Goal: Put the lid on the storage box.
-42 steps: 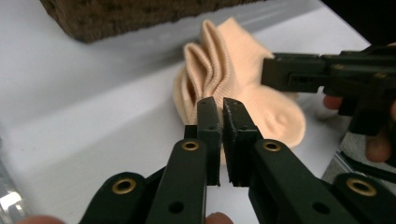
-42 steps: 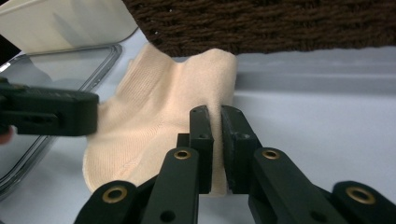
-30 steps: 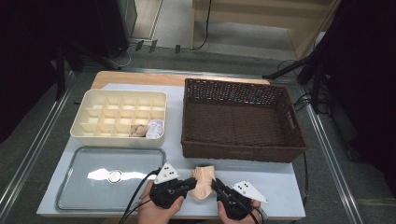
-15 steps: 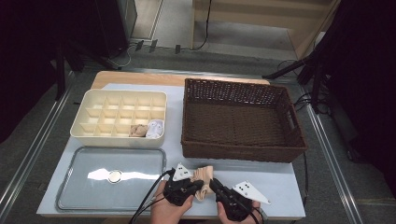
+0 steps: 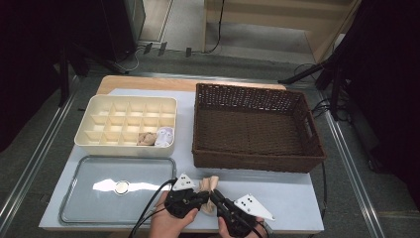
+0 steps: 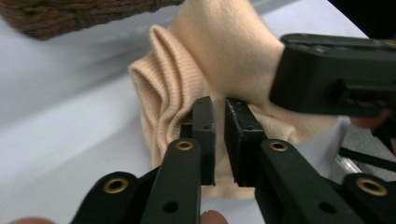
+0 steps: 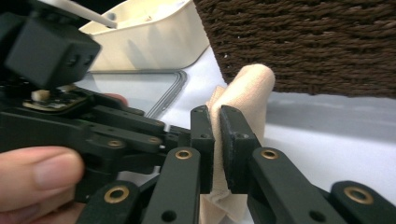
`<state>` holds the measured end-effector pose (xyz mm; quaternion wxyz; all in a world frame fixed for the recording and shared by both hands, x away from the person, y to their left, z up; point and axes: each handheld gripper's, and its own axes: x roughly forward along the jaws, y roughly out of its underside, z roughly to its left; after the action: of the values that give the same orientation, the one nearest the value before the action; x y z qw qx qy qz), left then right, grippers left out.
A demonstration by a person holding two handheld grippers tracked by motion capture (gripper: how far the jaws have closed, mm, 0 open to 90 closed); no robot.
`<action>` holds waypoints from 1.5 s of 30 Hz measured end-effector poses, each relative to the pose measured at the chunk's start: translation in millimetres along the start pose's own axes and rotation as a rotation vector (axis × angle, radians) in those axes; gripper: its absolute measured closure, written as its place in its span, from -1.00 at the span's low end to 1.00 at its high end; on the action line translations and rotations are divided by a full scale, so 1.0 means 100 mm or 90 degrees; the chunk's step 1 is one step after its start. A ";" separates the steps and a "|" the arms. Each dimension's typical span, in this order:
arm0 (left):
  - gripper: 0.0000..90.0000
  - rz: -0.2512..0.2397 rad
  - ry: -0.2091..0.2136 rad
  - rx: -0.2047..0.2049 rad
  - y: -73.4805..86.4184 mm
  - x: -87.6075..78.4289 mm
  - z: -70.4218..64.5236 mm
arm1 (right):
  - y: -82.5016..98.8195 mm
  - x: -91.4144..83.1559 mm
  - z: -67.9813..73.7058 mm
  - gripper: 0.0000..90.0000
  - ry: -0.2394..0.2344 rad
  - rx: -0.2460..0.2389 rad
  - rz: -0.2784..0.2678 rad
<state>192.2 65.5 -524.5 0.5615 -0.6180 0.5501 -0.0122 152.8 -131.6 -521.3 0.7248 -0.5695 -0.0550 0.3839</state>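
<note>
A: Stock check, big to small. Desk (image 5: pixel 297 198)?

B: Desk: white top, all items on it. Wicker basket (image 5: pixel 257 124) at 2 o'clock from desk centre, nothing inside as far as I can see. Clear tray (image 5: pixel 89 208) at 8 o'clock, one small round bit on it, can't ID.

A: Divider box?

B: Cream divider box (image 5: pixel 99 106) at 10 o'clock. Two cells in its near row filled: one tan bundle (image 5: pixel 146 139), one pale bundle (image 5: pixel 164 137). Rest of cells look vacant.

A: Item in hand?

B: Beige sock (image 5: pixel 210 184), 6 o'clock edge of desk, just in front of basket's near wall, between both tools. Looks bunched and part folded, ribbed cuff visible in left gripper view (image 6: pixel 163 107).

A: Tools?

B: Left gripper (image 5: pixel 200 197): jaws nearly together, have just eased apart a touch, narrow gap, cloth behind and beside the tips; can't tell if they pinch it. Right gripper (image 5: pixel 214 194): jaws clamped on a fold of the sock, cloth squeezed between them in right gripper view (image 7: pixel 216 140).

A: Progress?

B: My read: two pcs stowed, third mid-fold. Left to do: finish the roll, drop in next free cell beside the tan one. Many cells open, but no more socks in sight.
</note>
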 end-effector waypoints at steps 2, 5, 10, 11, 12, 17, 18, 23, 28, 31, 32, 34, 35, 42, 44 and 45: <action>0.75 -0.007 -0.003 -0.002 0.01 -0.05 0.02 | 0.01 0.03 0.02 0.89 -0.001 -0.005 0.001; 0.74 -0.039 -0.010 -0.004 0.03 -0.21 0.08 | 0.03 0.07 0.03 0.89 0.002 -0.007 0.010; 0.78 -0.035 -0.013 -0.037 0.02 -0.19 0.18 | 0.02 0.06 0.05 0.89 0.006 -0.011 0.004; 0.79 -0.020 -0.011 -0.040 0.02 -0.14 0.19 | 0.02 0.07 0.05 0.89 0.005 -0.014 0.003; 0.80 -0.010 -0.004 -0.043 0.04 -0.09 0.19 | 0.03 0.07 0.05 0.88 0.002 -0.017 0.003; 0.85 -0.004 0.011 -0.035 0.04 -0.05 0.16 | 0.06 0.10 0.08 0.87 0.006 -0.036 0.017; 0.85 -0.002 0.015 -0.034 0.04 -0.06 0.17 | 0.07 0.11 0.08 0.87 0.006 -0.039 0.022; 0.76 -0.020 0.031 -0.056 0.02 -0.16 0.24 | 0.10 0.17 0.09 0.84 0.012 -0.051 0.035; 0.48 -0.056 0.030 -0.084 -0.04 -0.26 0.27 | 0.14 0.21 0.13 0.80 0.030 -0.077 0.039; 0.24 -0.086 0.037 -0.093 -0.08 -0.28 0.26 | 0.16 0.24 0.15 0.75 0.039 -0.090 0.034; 0.17 -0.089 0.036 -0.095 -0.10 -0.28 0.25 | 0.18 0.24 0.17 0.74 0.047 -0.098 0.033; 0.08 -0.090 0.029 -0.094 -0.13 -0.25 0.22 | 0.21 0.25 0.20 0.72 0.056 -0.121 0.026; 0.07 -0.091 0.024 -0.093 -0.14 -0.23 0.20 | 0.22 0.25 0.21 0.72 0.059 -0.128 0.025; 0.20 -0.065 -0.001 -0.094 -0.19 -0.09 0.18 | 0.25 0.24 0.23 0.66 0.057 -0.136 0.017; 0.28 -0.047 -0.003 -0.089 -0.17 -0.04 0.19 | 0.25 0.23 0.23 0.63 0.051 -0.137 0.017; 0.31 -0.045 -0.003 -0.089 -0.16 -0.02 0.19 | 0.25 0.22 0.23 0.62 0.048 -0.137 0.019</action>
<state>214.1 76.1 -518.6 0.5175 -0.6750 0.5258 0.0082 143.9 -98.1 -542.7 0.6550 -0.6591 -0.0598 0.3648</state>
